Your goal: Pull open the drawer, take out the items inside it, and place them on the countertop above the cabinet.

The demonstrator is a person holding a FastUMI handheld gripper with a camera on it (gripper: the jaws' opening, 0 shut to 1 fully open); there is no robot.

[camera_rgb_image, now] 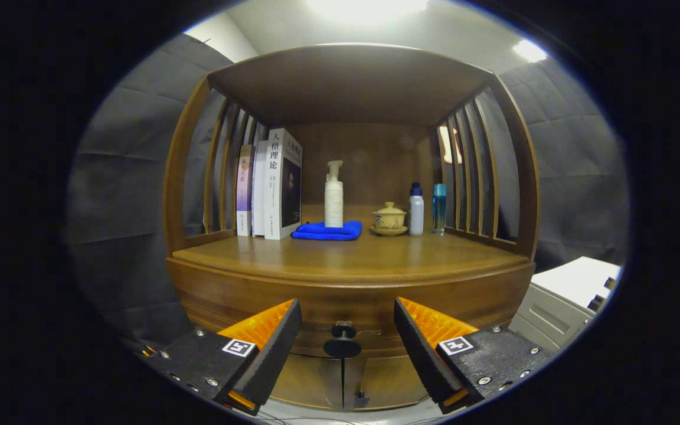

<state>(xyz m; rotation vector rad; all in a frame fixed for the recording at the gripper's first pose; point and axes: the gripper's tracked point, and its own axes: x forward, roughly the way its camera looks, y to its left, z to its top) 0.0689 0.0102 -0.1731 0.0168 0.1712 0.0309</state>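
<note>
Drawer [340, 307] sits shut, directly ahead of the hand-held gripper [347, 336], under the surface [352, 254] edge. Its black knob [342, 342] lies between the two fingers, centred in the gap, neither finger touching it. Fingers spread wide, holding nothing; my read is they're lined up this way so they can close on the knob and pull straight back. Contents of the drawer are hidden while it's shut.

Beyond the fingers, on the surface: blue cloth [327, 231] with a white pump bottle [333, 198] standing on it, books [269, 186] upright to the left against the slats, lidded cup [389, 218] on a saucer, then two small bottles [426, 208] to the right. The front strip of the surface is bare, likely the drop zone for the items. Cabinet doors [340, 381] sit below the knob.
</note>
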